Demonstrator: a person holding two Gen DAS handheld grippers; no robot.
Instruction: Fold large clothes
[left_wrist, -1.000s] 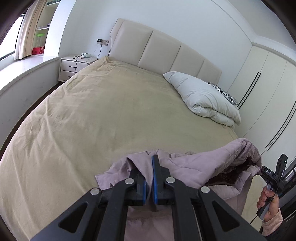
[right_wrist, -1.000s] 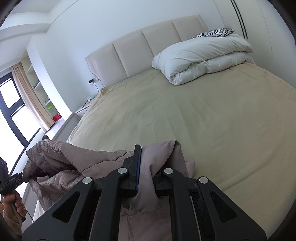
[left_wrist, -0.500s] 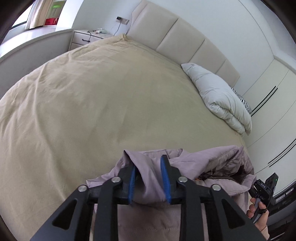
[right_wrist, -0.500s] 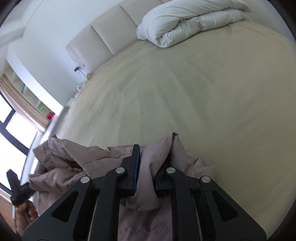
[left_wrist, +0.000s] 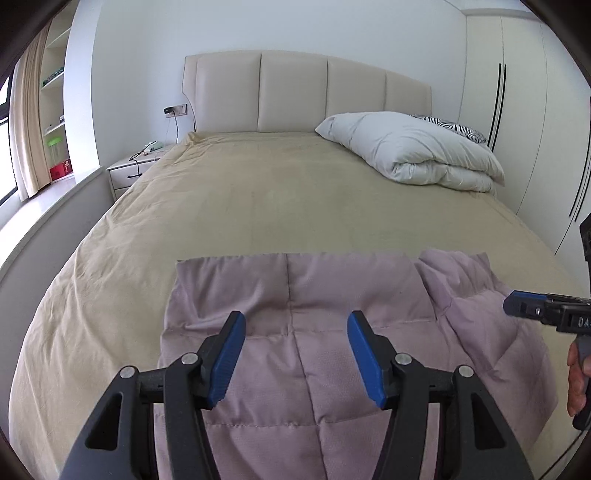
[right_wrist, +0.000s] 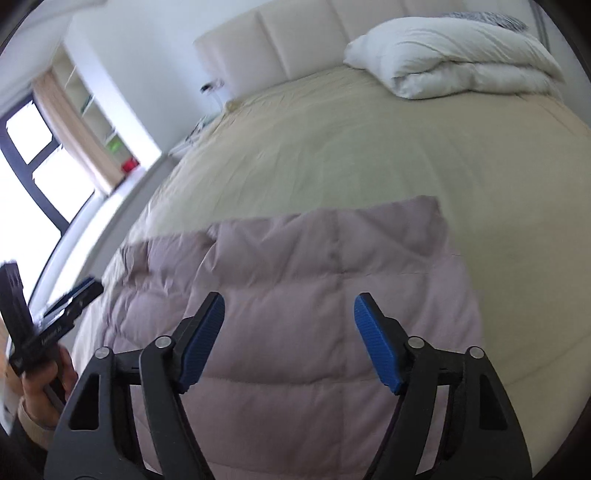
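Mauve quilted padded garment (left_wrist: 317, 332) spread over the near end of the wide bed's beige cover (left_wrist: 258, 206), far edge running straight across, stitched panels mostly flat in both wrist views. Still rumpled on the right side, with a raised fold (left_wrist: 458, 280) near the corner by the right gripper. Lying opened out, then, and apparently not yet folded at all (no doubled layer visible anywhere, though the part nearest the cameras drops out of view). Judged early in the task: laid out and roughly smoothed; flattening of the right corner and every fold left to do. Left gripper (left_wrist: 295, 354) poised over the near half of the garment, blue-padded fingers (left_wrist: 227, 362) spread wide, nothing between them. Right gripper (right_wrist: 288, 339) likewise spread wide and holding nothing, above the garment's right half; seen also at the edge of the left view, held in a bare hand (left_wrist: 576, 376). Contact between pads and cloth hard to judge from these angles. Farther up the bed, well apart from the garment: folded white duvet (left_wrist: 417, 151) and zebra-striped pillow (left_wrist: 450, 127) against the cream panelled headboard (left_wrist: 306, 96). White bedside table (left_wrist: 133, 170) at the left, white wardrobe doors (left_wrist: 535, 110) at the right.
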